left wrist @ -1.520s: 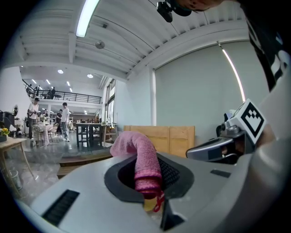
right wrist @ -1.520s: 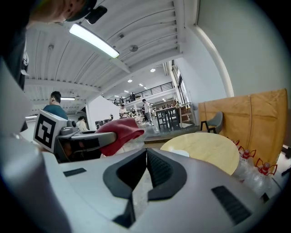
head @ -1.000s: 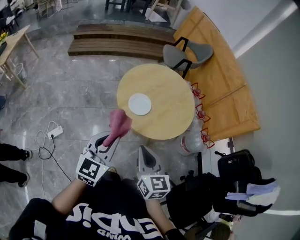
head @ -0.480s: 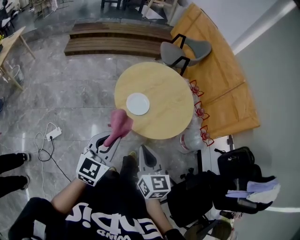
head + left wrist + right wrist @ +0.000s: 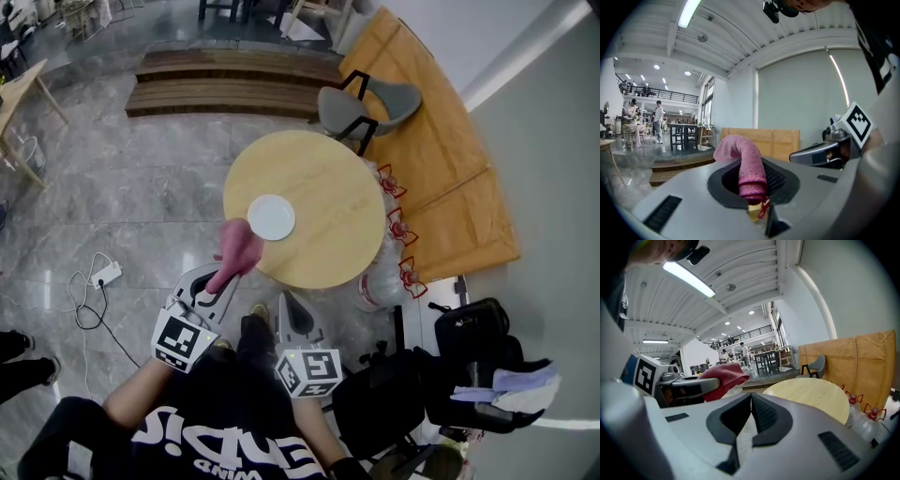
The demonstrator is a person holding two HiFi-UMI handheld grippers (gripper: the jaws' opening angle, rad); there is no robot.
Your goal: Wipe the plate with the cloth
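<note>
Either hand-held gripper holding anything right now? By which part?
The left hand-held gripper is shut on the pink cloth, pinching one end; the rest sticks out past the jaws. The right hand-held gripper is shut, empty.

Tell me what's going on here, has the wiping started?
Not yet. A person stands just short of a round wooden table with a gripper in each hand. The left gripper is shut on a pink cloth, which hangs near the table's edge, clear of the white plate. The plate sits on the table's near side, with nothing touching it. The right gripper is shut and empty, held beside the left one.
</note>
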